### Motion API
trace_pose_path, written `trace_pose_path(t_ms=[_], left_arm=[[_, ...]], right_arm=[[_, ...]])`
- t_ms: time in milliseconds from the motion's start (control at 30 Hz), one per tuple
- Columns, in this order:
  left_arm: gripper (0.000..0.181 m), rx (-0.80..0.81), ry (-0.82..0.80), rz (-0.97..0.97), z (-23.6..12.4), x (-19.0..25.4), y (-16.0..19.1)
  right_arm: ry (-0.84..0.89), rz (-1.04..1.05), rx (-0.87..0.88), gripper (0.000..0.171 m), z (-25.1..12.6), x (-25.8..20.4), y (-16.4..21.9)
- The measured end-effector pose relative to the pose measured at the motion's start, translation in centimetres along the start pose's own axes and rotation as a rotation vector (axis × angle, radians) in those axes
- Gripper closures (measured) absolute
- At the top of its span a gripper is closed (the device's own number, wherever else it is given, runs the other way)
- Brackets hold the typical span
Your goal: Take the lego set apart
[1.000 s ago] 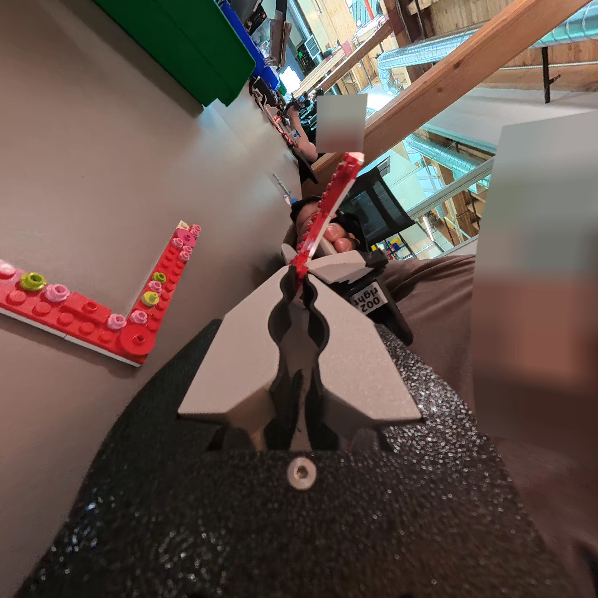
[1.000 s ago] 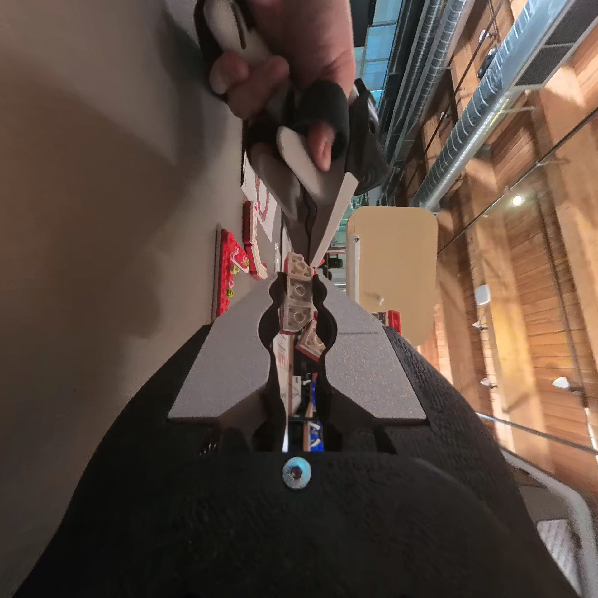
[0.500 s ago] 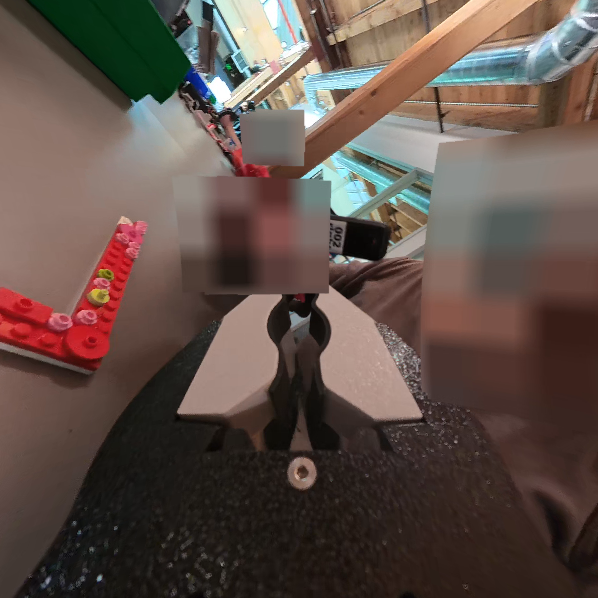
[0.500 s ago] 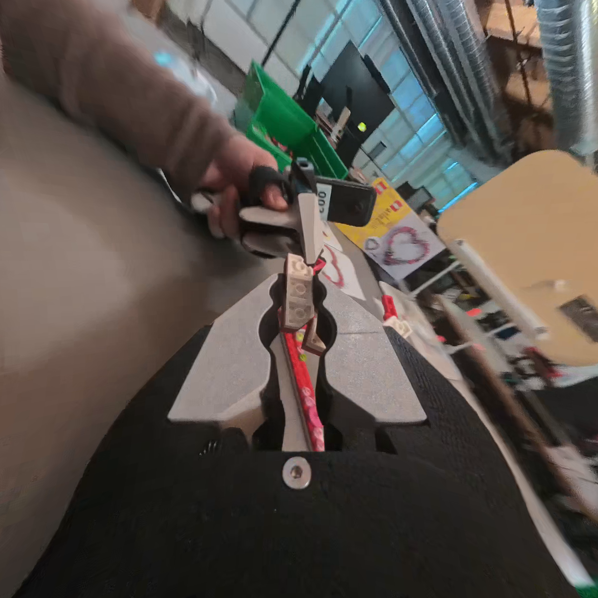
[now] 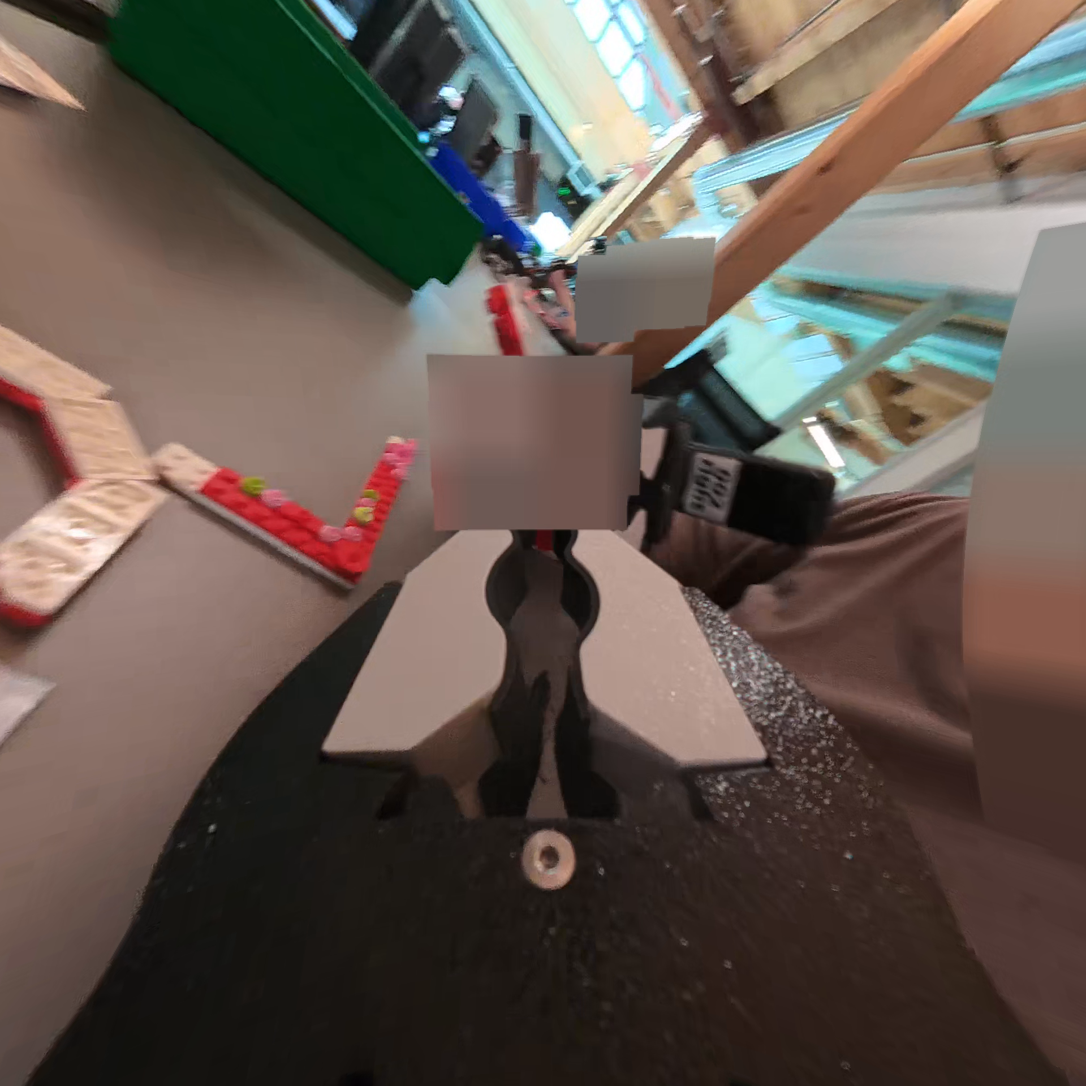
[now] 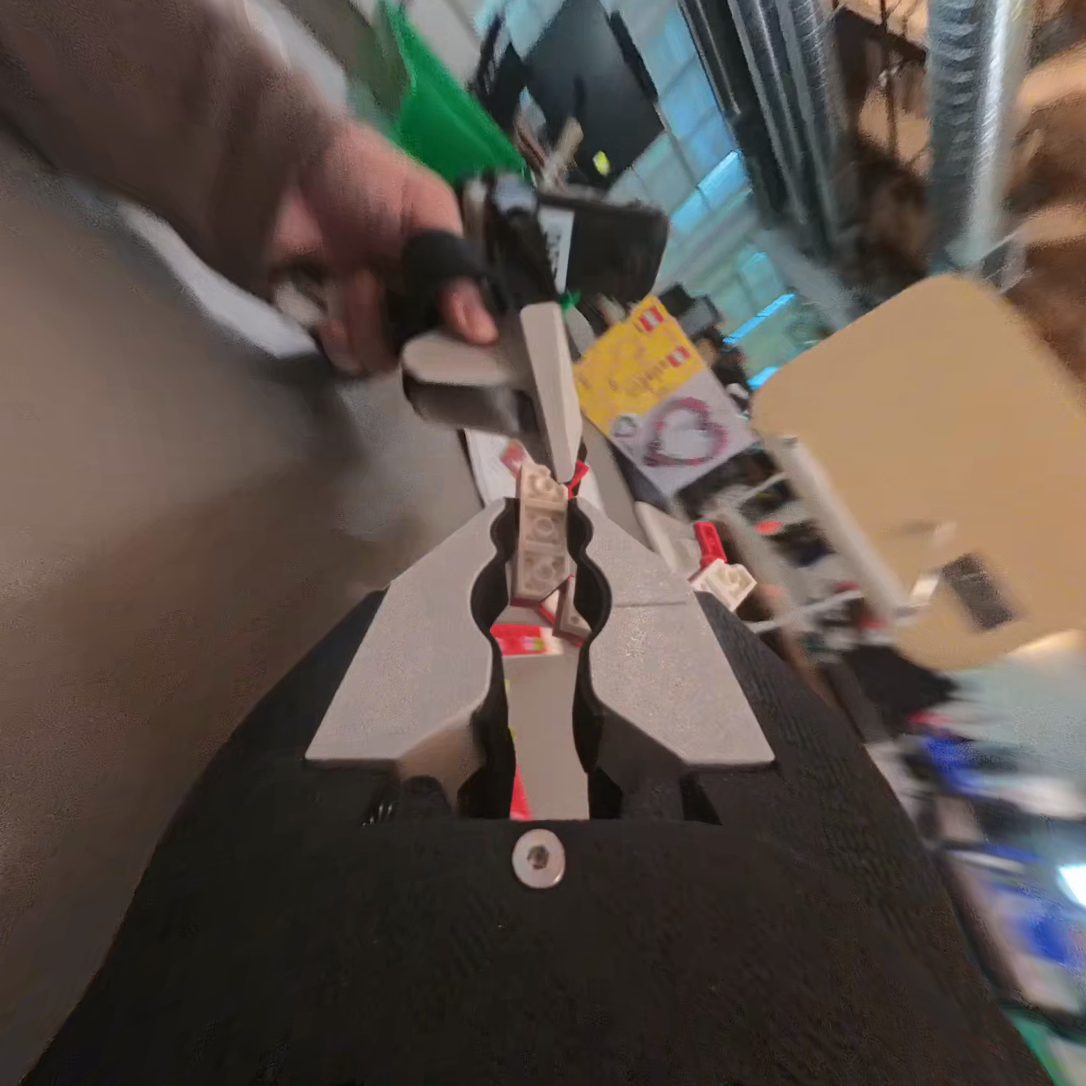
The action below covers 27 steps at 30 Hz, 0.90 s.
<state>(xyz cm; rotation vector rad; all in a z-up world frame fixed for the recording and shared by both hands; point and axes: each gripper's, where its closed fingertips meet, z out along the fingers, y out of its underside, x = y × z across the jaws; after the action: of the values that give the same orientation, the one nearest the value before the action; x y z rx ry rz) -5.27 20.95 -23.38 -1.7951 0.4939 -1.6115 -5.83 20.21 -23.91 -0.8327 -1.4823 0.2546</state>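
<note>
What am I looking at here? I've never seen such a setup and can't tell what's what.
A person holds a two-finger grasping tool in each hand, each with a camera looking along its fingers. One picture is from the left tool, the other from the right tool. Both tools grip one lego strip, pale underside showing, between them. In the right view the person's hand holds the left tool opposite. On the grey table lie an L-shaped red lego piece with small pink and green studs, and an upturned angular piece. Much is motion-blurred.
</note>
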Motion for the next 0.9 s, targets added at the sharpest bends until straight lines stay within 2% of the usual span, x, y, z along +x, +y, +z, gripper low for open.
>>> trace_pose_path(t_ms=[33,133,333,467,533,633,733,833,900], left_arm=[[0.179,-0.003,-0.042,0.026,-0.4,-0.4,0.0],[0.179,-0.007,-0.083,0.009,-1.3,-1.4,0.4],[0.179,-0.036,-0.062,-0.055,-1.6,-2.4,1.5],[0.179,-0.055,-0.019,-0.079,-1.6,-2.1,1.7],[0.179,-0.071,-0.001,-0.093,-1.6,-1.9,1.9],[0.179,-0.089,0.022,-0.087,-1.7,-1.5,2.2],[0.178,-0.065,0.072,-0.077,-2.1,-0.8,1.8],[0.178,-0.014,0.117,0.03,-2.6,0.4,0.7],[0.178,0.0,0.082,0.112,-2.8,0.6,0.2]], right_arm=[[0.035,-0.109,-0.043,0.155,0.5,-0.2,0.1],[0.067,-0.28,-0.109,0.156,1.5,-0.9,0.6],[0.069,-0.507,-0.168,0.156,1.8,-2.2,1.3],[0.044,-0.463,-0.117,0.156,1.6,-2.3,0.9],[0.003,-0.378,-0.079,0.156,1.5,-2.5,0.8],[-0.114,-0.08,0.016,0.155,1.3,-2.7,0.3],[-0.155,0.107,0.093,0.155,1.4,-2.3,-0.6],[-0.169,0.282,0.169,0.155,1.6,-1.4,-1.7],[-0.202,0.412,0.203,0.155,1.8,-1.0,-2.0]])
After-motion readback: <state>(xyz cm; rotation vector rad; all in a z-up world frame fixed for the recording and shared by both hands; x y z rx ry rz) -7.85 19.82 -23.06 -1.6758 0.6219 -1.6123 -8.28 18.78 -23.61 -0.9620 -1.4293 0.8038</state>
